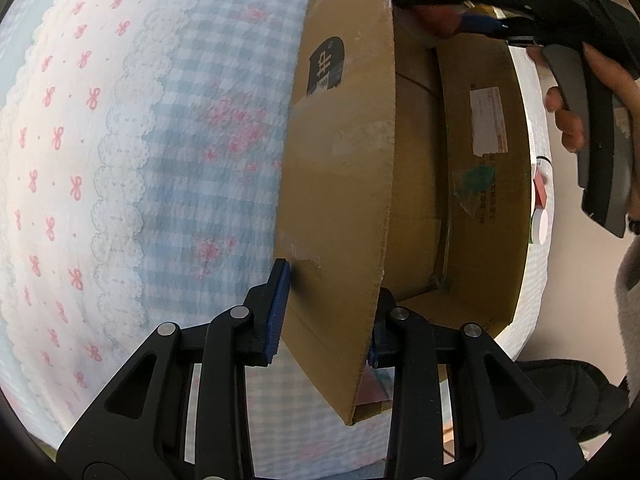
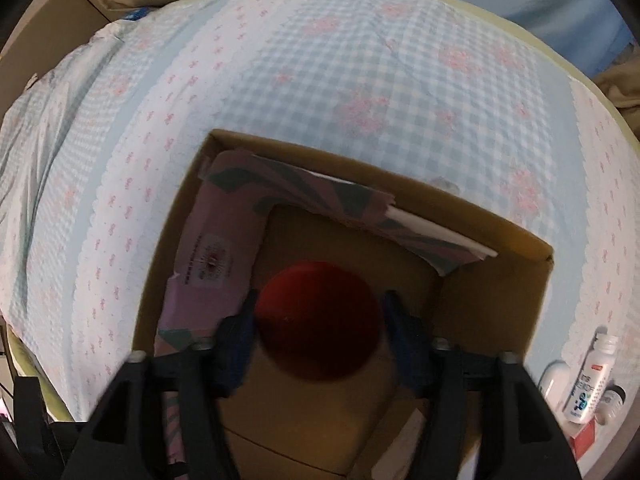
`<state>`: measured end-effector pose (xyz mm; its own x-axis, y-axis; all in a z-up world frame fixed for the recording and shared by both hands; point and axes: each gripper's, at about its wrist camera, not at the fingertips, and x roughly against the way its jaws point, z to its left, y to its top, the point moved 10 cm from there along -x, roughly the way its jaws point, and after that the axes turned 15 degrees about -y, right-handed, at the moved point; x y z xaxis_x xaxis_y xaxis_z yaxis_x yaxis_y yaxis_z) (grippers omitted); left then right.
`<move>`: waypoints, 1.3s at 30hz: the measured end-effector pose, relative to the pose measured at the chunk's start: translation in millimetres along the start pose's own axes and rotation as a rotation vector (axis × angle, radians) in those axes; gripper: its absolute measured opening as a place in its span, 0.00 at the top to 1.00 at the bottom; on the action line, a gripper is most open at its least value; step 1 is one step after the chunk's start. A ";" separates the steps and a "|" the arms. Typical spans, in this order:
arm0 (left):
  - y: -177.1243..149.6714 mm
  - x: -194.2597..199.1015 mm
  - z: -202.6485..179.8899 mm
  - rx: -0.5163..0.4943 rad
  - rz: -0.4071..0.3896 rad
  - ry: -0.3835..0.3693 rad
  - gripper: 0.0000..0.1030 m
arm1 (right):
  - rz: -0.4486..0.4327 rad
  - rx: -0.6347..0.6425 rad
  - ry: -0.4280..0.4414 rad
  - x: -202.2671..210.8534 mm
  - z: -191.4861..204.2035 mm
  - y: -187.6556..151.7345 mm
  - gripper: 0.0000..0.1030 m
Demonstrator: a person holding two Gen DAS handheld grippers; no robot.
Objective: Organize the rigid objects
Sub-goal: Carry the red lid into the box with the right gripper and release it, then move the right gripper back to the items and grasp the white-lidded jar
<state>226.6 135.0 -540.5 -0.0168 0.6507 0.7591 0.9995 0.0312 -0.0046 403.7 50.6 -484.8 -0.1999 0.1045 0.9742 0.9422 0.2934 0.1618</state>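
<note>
An open cardboard box stands on a bed with a blue checked cover. My left gripper is shut on the box's upright flap, one blue pad on each face. My right gripper points down into the box with its jaws wide. A dark red round object lies between its fingers, blurred, and the pads stand just off its sides. A pink and green patterned carton leans along the box's left and far walls. In the left wrist view the right gripper hangs over the box's far end in a person's hand.
White bottles and a red-and-white pack lie on the bed just right of the box. The checked cover with pink bows spreads to the left. The bed's edge and blue curtains lie beyond.
</note>
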 end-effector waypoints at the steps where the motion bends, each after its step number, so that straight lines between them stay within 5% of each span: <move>1: 0.2 -0.4 0.8 0.000 0.002 0.004 0.73 | -0.006 -0.009 0.003 2.0 -2.0 0.3 0.00; 7: 0.1 -1.1 -0.5 -0.004 0.008 0.009 0.73 | -0.043 -0.061 0.072 18.0 -6.9 -5.0 0.00; 16: 1.6 -3.2 -6.5 -0.014 0.015 0.033 0.73 | -0.033 -0.056 -0.019 42.6 -17.8 -18.6 0.00; 19: 1.5 -3.8 -9.0 -0.014 0.013 0.039 0.73 | -0.008 -0.082 -0.006 63.1 -25.6 -25.8 0.00; 24: -0.4 -5.5 -12.6 -0.033 0.015 0.049 0.73 | -0.091 -0.189 -0.007 120.5 -55.4 -43.1 0.00; 31: -1.0 -8.3 -16.2 -0.063 0.021 0.063 0.73 | -0.160 -0.404 -0.100 176.7 -132.7 -112.4 0.00; 39: -2.8 -10.5 -18.7 -0.064 0.006 0.080 0.73 | -0.178 -0.589 -0.228 192.6 -235.7 -220.9 0.00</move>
<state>224.5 113.9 -536.2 -0.0114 0.5884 0.8085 0.9993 -0.0226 0.0306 220.4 -218.1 -295.9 -0.3570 0.3203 0.8775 0.8663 -0.2380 0.4393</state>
